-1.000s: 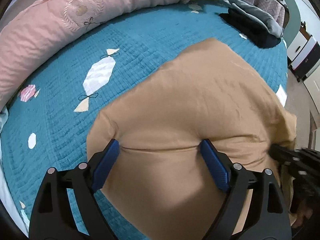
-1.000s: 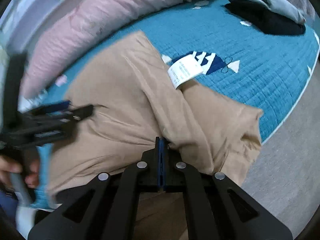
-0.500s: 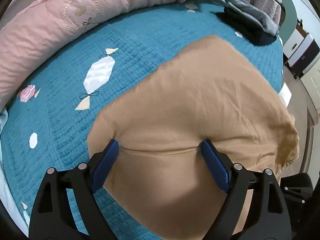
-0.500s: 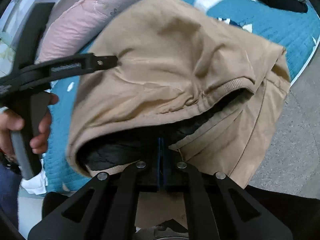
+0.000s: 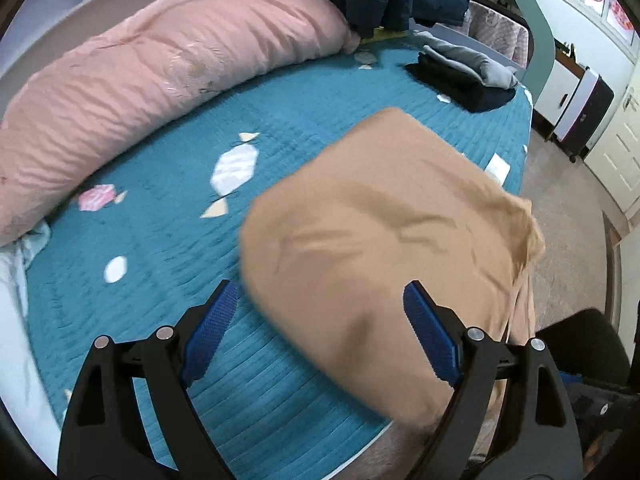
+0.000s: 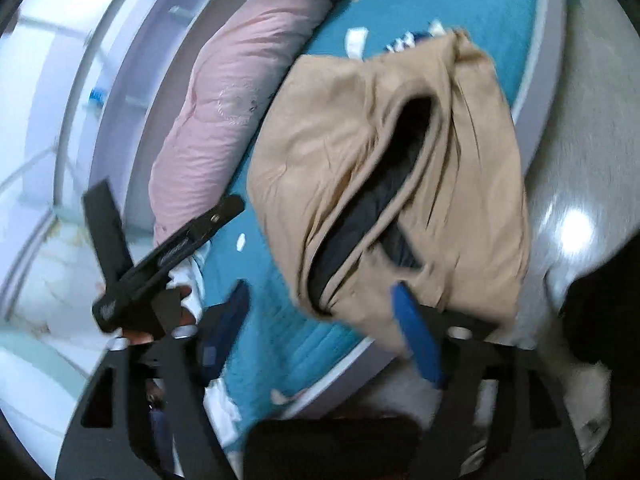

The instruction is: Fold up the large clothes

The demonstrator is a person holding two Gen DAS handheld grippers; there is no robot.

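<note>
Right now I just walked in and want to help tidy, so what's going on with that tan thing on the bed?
A person holding two gripper tools is folding a tan garment on the teal quilt. Both the left tool and the right tool are open, holding nothing. The garment lies bunched at the bed's edge, partly hanging over, its dark lining showing. A folded pile sits further back.
</note>
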